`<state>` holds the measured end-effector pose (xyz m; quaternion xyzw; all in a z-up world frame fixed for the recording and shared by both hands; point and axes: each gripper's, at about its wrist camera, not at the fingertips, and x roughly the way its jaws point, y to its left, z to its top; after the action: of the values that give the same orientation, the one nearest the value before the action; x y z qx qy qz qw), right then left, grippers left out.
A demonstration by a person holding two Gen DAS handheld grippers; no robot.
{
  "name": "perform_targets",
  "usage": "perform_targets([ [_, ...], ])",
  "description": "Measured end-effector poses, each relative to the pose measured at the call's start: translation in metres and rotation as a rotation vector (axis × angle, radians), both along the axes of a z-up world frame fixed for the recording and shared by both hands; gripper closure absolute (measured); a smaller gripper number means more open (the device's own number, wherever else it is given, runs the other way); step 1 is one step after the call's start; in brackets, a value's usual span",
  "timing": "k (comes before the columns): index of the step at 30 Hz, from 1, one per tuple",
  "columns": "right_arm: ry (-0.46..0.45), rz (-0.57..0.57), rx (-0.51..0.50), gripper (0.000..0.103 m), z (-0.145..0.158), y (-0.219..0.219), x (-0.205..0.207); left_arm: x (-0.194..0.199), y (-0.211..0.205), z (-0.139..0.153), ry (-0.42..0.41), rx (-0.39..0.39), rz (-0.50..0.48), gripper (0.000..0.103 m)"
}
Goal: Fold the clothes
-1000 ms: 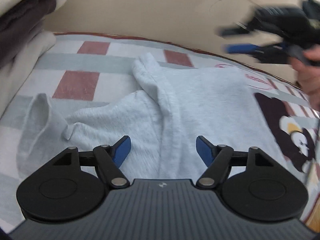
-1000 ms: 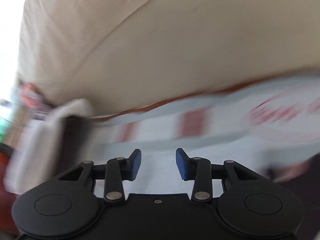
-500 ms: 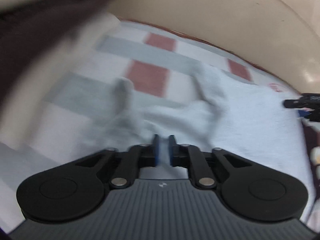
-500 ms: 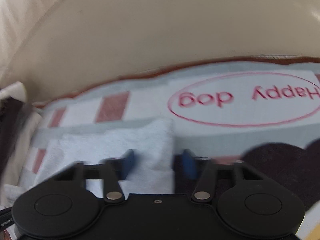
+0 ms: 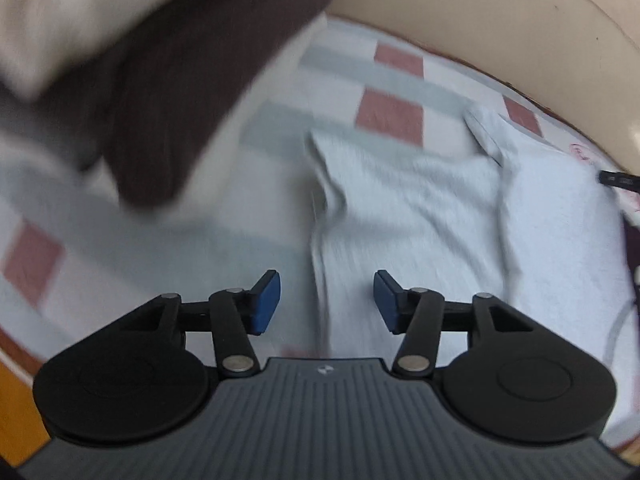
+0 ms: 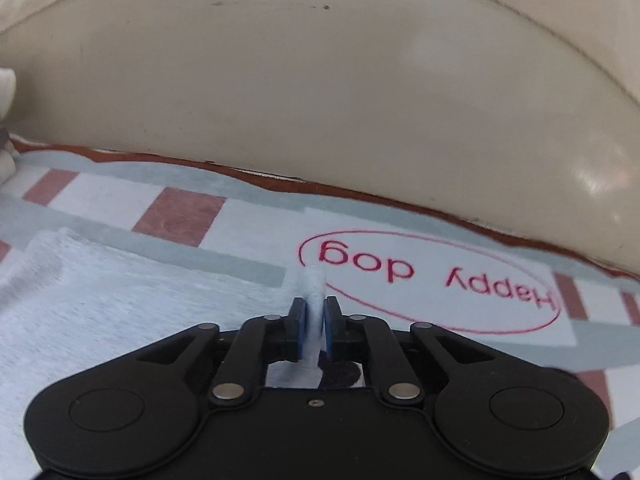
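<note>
Pinching a fold of the light grey garment (image 6: 132,312), the right tool (image 6: 315,326) grips the cloth's corner while the left tool (image 5: 327,300) hangs spread above it.

Blue pads of the right tool press on a raised ridge of the fabric, though the jaws are easing apart — the pinched corner sits just beside the red "Happy dog" oval (image 6: 430,282) printed on the checked sheet (image 6: 180,216). Seen from the left wrist, the garment lies rumpled on that sheet, its near edge running between the left tool's opening jaws, pads clear of the cloth. A dark brown cloth (image 5: 192,92) and a cream one (image 5: 100,12) lie piled at the upper left — blurred. A beige padded wall (image 6: 320,100) rises behind.
</note>
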<state>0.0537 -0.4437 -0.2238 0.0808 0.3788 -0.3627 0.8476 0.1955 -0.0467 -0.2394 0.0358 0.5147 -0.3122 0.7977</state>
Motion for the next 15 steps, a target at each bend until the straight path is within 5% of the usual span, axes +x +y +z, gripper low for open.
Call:
perform_targets([
  [3, -0.032, -0.05, -0.008, 0.071, 0.01, -0.001, -0.009, -0.007, 0.008, -0.004, 0.052, -0.032, 0.021, 0.048],
  [5, -0.105, -0.046, 0.089, 0.07, 0.018, 0.0, -0.021, -0.008, 0.008, -0.006, 0.063, -0.038, 0.031, 0.037],
  [9, -0.253, -0.009, 0.31, 0.07, 0.031, 0.006, -0.045, -0.009, 0.002, -0.009, 0.057, -0.052, 0.02, 0.037],
  [10, -0.277, 0.035, 0.367, 0.07, 0.033, 0.017, -0.051, -0.01, -0.002, -0.01, 0.044, -0.057, 0.004, 0.046],
  [11, -0.301, 0.08, 0.424, 0.07, 0.035, 0.028, -0.057, -0.01, -0.005, -0.011, 0.031, -0.061, -0.013, 0.089],
  [12, -0.302, 0.133, 0.451, 0.07, 0.035, 0.041, -0.06, -0.013, -0.007, -0.008, 0.013, -0.061, -0.031, 0.1],
  [15, -0.252, 0.341, 0.461, 0.07, 0.034, 0.098, -0.069, -0.026, -0.006, 0.013, -0.079, -0.073, -0.057, 0.1],
])
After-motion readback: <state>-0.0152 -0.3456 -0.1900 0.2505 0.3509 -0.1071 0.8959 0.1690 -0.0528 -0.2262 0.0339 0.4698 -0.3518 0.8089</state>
